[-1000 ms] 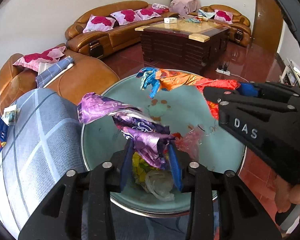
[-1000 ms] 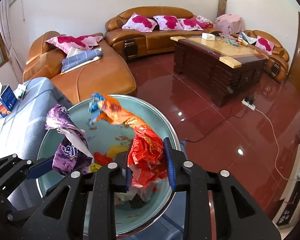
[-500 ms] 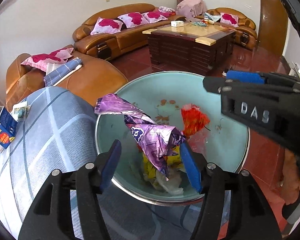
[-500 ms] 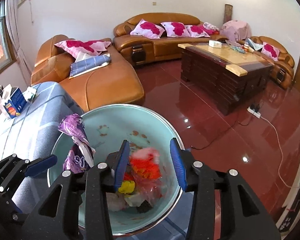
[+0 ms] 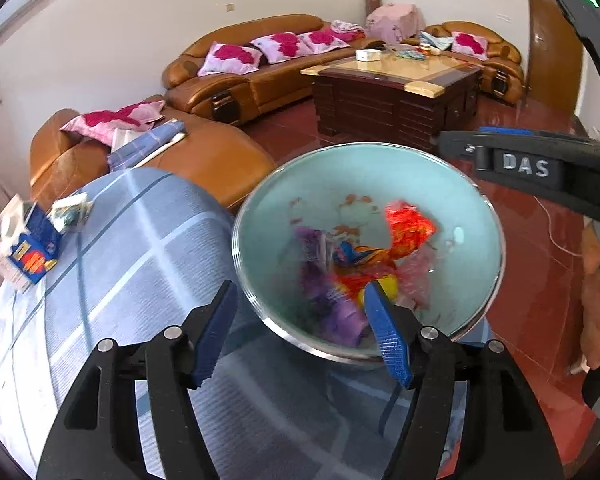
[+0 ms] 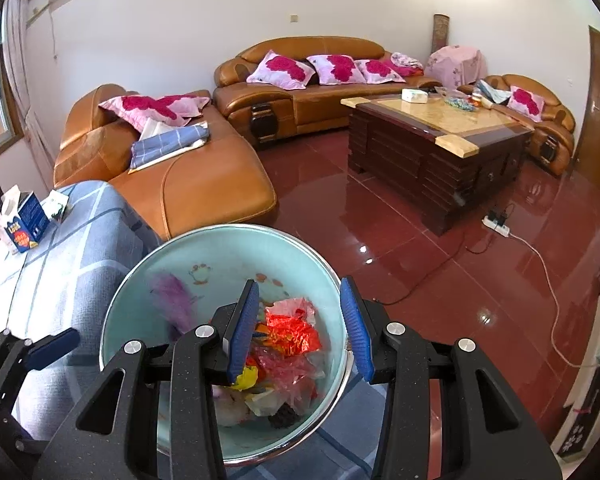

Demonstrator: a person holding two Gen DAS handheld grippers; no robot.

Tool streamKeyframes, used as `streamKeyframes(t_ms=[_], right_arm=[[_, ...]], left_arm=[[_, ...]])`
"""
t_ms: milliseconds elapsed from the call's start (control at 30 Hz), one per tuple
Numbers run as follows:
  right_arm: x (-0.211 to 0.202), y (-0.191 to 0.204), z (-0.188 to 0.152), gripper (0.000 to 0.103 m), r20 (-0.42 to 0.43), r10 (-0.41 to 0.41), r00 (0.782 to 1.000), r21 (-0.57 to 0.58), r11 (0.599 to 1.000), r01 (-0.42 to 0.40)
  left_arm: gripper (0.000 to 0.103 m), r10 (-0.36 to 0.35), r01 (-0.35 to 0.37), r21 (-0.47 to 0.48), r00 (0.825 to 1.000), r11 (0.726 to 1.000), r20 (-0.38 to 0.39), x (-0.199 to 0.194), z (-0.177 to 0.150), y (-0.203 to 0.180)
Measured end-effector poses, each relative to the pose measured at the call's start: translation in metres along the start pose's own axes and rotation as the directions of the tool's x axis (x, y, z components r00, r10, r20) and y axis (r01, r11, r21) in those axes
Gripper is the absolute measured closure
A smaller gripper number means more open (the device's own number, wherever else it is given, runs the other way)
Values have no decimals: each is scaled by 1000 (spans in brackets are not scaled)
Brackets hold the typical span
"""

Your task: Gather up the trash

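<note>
A pale green basin [image 5: 476, 240] [image 6: 132, 300] stands at the edge of the blue checked tablecloth. It holds wrappers: a purple one [image 5: 320, 280], blurred in the right wrist view [image 6: 172, 300], a red-orange one [image 5: 408, 228] [image 6: 292, 332], and pink and yellow bits. My left gripper [image 5: 300, 332] is open and empty at the basin's near rim. My right gripper [image 6: 296, 332] is open and empty above the basin; it also shows at right in the left wrist view [image 5: 540, 168].
A blue and white carton [image 5: 20, 248] [image 6: 16, 224] and a small packet [image 5: 70, 212] lie on the tablecloth [image 5: 120, 260] at left. Orange sofas [image 6: 188, 176], a dark coffee table [image 6: 440, 140], red floor tiles and a power strip [image 6: 496, 226] lie beyond.
Both grippers opened and let go: the purple wrapper fell from the left, the red-orange one from the right, into the basin. Both grippers drew back and up.
</note>
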State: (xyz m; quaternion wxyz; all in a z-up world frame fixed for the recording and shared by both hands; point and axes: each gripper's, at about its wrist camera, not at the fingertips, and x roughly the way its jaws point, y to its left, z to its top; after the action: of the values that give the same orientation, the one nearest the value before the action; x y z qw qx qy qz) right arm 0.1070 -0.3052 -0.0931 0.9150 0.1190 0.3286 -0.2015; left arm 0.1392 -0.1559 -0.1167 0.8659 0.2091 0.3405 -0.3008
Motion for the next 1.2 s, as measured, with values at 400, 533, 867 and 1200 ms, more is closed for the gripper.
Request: streamKeyframes(t_ms=[400,533,867,1200], right_arm=[[-27,11,-7,51,35,-2,999,-2,1000,2],[-42,13,-13,44,53,-17,998,10,1000,16],[-99,15,-26,22,166,-38,985,51,998,30],[-161,29,-36,9,343,-23,939,64,998,1]], left_arm=[[24,55,-51,-166,998,985,17,-20,7,28],[21,70,-67,-189,997,980,13,-31,4,28],[6,145,-121,-244,986,962,84,-93,-3,33],[6,250,-182,-327,951,927,180,-158,-11,43]])
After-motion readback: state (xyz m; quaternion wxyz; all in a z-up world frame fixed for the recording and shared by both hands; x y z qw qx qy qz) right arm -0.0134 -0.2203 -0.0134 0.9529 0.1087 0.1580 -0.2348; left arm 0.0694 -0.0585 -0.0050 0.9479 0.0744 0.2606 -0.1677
